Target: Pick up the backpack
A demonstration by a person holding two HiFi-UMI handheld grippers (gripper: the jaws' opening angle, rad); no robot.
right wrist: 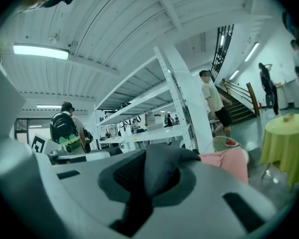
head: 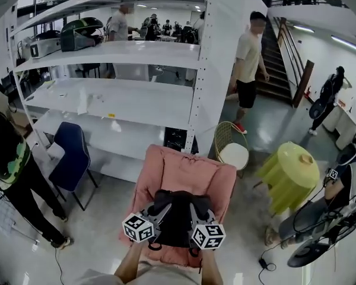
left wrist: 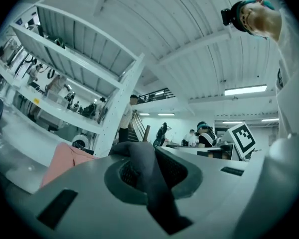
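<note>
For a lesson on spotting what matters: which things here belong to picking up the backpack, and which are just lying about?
Job in hand:
backpack
left tool and right tool, both shut on it

Lying about:
pink chair
blue chair
wire chair
yellow table
shelves

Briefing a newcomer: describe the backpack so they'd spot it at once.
Find the white shelves; a pink armchair stands before them. Over its seat the left gripper and right gripper hold the backpack, the only black thing against the pink.

Head view steeply downward, 2 gripper views level, all sharing pink chair (head: 184, 174)
</note>
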